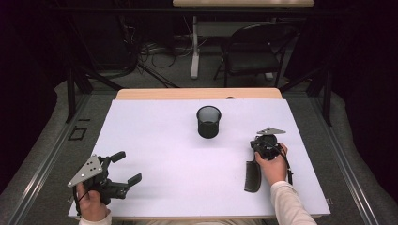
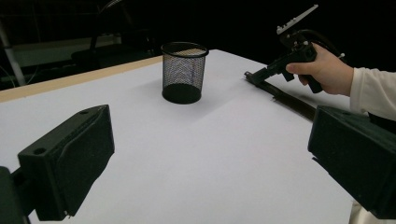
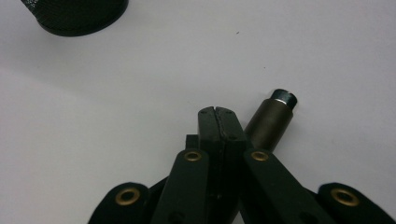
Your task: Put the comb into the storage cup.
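Left tool (image 1: 126, 168) wide open, empty, right tool (image 3: 214, 122) closed beside comb handle (image 3: 273, 122), no readable writing

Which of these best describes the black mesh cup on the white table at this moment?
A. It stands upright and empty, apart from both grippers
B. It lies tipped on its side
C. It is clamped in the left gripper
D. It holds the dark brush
A. The mesh cup stands upright with nothing in it, while the left gripper sits open near the table's front edge and the right gripper is down beside the dark brush.
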The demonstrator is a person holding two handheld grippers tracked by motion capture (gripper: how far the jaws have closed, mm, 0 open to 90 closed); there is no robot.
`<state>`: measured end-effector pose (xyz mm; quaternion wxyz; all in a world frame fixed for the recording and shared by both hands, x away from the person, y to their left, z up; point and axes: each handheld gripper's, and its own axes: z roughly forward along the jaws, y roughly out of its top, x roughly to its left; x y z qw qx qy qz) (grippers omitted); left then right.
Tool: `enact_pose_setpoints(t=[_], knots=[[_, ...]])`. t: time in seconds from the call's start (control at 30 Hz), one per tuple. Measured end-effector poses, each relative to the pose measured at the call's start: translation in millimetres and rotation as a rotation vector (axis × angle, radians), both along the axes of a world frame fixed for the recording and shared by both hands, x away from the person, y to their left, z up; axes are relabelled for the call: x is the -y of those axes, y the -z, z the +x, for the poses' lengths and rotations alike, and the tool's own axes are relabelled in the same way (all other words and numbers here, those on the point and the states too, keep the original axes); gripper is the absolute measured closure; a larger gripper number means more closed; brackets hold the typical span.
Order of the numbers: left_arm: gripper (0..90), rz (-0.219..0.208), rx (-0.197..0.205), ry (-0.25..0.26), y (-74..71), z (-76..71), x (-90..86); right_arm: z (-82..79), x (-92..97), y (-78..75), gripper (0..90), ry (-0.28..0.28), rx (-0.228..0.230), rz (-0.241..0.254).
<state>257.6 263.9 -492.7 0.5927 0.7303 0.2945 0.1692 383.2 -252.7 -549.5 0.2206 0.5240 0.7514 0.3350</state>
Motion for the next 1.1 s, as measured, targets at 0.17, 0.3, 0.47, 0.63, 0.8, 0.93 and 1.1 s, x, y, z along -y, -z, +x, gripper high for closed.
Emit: enact_pose_setpoints(t=[0.17,0.3,0.47,0.63,0.8,0.93,1.1], knots=[[0.7,-0.001,0.0,0.0,0.3,0.0,0.4,-0.9,2.9,-0.6,90.0,0.007,-0.004,-0.01],[0.7,0.001,-0.004,0.001,0.6,0.1,0.8,-1.1,5.3,-0.5,90.0,0.011,-0.007,-0.013],[0.7,0.0,-0.008,0.0,1.3,0.6,0.9,-2.1,6.4,-1.1,90.0,0.018,-0.013,-0.016],[0.9,-0.002,-0.008,0.001,1.7,0.8,1.1,-3.0,8.3,-1.2,90.0,0.026,-0.019,-0.019],[1.0,-0.003,-0.009,0.001,1.9,0.8,1.1,-5.0,12.0,-2.2,90.0,0.032,-0.022,-0.024],[1.0,-0.003,-0.012,0.0,2.3,0.9,1.2,-7.0,13.0,-2.5,90.0,0.034,-0.023,-0.029],[1.0,-0.002,-0.011,0.001,2.3,0.9,1.3,-10.5,13.3,-3.5,90.0,0.031,-0.022,-0.035]])
